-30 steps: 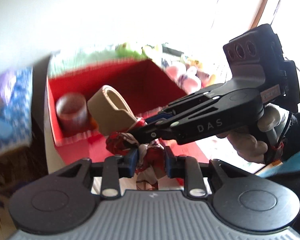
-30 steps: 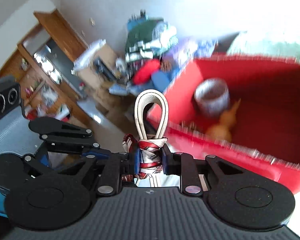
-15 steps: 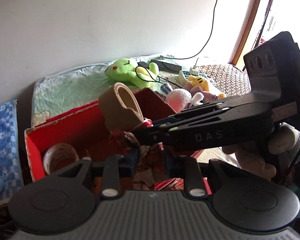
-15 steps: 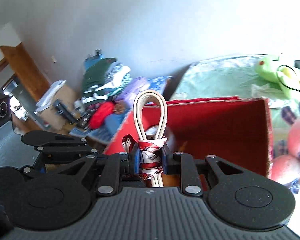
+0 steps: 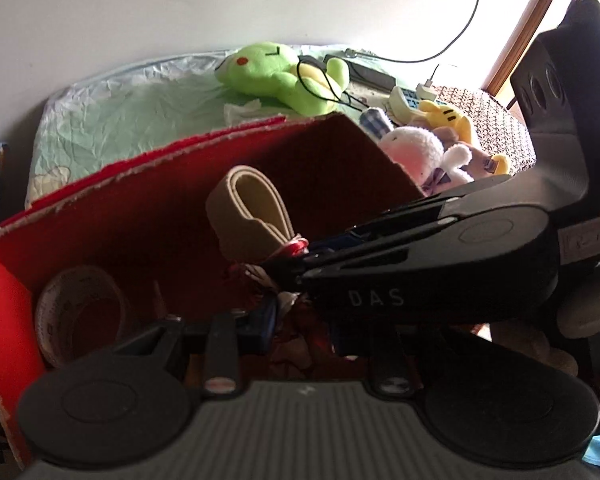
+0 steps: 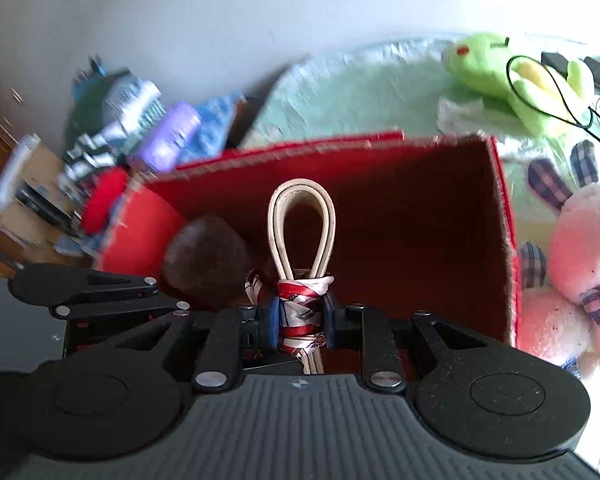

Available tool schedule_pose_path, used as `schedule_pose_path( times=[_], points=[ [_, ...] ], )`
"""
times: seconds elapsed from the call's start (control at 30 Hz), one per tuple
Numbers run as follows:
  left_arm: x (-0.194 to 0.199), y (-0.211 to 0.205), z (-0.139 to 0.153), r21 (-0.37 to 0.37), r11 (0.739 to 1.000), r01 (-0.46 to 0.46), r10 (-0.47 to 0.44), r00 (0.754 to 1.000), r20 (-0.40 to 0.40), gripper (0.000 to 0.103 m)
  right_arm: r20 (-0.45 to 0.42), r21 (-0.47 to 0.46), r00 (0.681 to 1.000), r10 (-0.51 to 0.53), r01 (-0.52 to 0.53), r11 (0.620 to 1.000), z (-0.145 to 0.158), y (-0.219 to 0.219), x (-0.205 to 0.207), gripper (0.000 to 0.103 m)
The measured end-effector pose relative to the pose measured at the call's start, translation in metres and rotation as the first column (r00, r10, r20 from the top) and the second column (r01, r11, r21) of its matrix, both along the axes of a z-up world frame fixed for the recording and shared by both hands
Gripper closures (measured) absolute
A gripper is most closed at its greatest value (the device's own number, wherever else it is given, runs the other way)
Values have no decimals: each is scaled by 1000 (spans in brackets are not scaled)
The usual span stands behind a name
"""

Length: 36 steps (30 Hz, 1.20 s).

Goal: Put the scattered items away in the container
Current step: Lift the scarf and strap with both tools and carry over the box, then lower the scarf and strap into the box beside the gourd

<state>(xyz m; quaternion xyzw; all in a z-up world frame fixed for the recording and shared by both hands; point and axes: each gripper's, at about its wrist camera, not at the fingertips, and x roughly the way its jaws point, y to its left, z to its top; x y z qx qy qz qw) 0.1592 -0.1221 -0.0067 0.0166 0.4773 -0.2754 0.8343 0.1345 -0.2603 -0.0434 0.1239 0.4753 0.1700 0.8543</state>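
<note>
a folded beige belt (image 6: 302, 236), bound with a red and white scarf (image 6: 303, 312), stands as an upright loop in front of the open red box (image 6: 420, 216). the right gripper (image 6: 301, 322) is clamped on the scarf wrap. the left gripper (image 5: 300, 326) is closed narrow on the scarf's lower part, just under the right one. a tape roll (image 5: 78, 312) lies in the box's left corner. behind the box lies a green plush (image 5: 284, 76); to its right, a pink plush (image 6: 572, 280).

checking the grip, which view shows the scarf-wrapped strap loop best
Right wrist: the strap loop stands centred and sharp, its scarf wrap clamped in the right tool. Left wrist shows the loop at an angle, the wrap mostly hidden behind the right tool.
</note>
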Motion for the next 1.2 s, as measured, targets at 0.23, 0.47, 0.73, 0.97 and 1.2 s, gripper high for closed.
schedule_pose_path(
  times=[0.23, 0.47, 0.73, 0.97, 1.2],
  points=[
    [20, 7, -27, 4, 1000, -30, 30, 993, -113, 78, -170, -129, 985, 23, -45, 991, -27, 21, 27, 80],
    [22, 3, -29, 58, 998, -15, 24, 986, -163, 75, -323, -88, 945, 56, -89, 992, -40, 20, 35, 79],
    [20, -2, -28, 128, 991, -45, 67, 983, -169, 62, -361, -78, 931, 61, -95, 992, -45, 15, 30, 79],
    [16, -4, -26, 190, 979, -68, 100, 981, -167, 50, -384, -80, 919, 89, -129, 988, -47, 13, 24, 78],
    [13, 3, -25, 192, 975, -110, 142, 976, -166, 44, -392, -55, 912, 121, -155, 986, -48, 7, 17, 77]
  ],
)
